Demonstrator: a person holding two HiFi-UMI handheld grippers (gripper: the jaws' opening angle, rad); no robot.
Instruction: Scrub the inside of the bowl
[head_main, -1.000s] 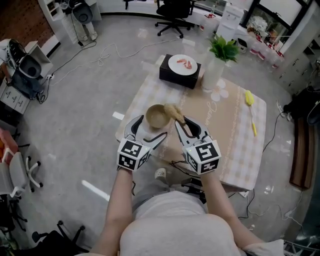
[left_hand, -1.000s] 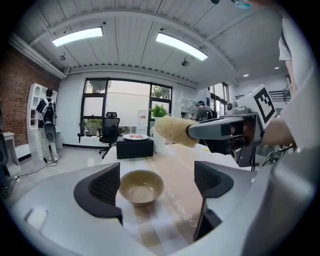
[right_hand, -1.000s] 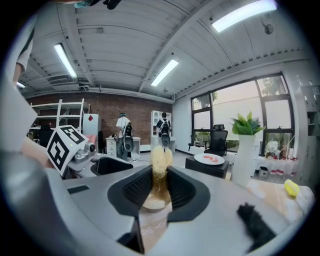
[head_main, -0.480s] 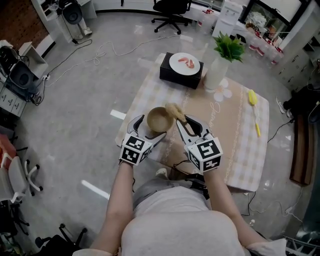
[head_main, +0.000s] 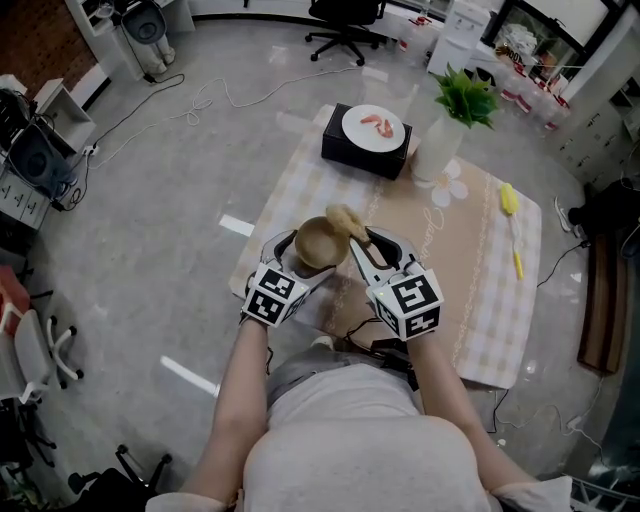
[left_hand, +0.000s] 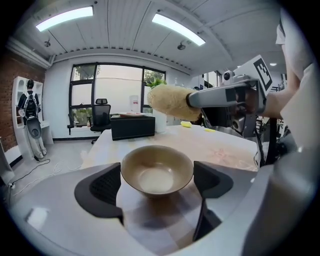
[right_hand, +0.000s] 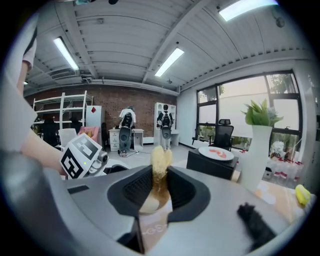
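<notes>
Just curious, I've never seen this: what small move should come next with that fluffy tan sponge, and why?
Probably lower the fluffy tan sponge into the round tan bowl. The right gripper clamps it above the rim, not inside, while the left gripper grips the bowl's sides, so the sponge is not touching the inside yet.

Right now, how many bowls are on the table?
1: the bowl, gripped by the left tool at the table's near edge, beside the right tool's sponge. None looks hidden.
</notes>
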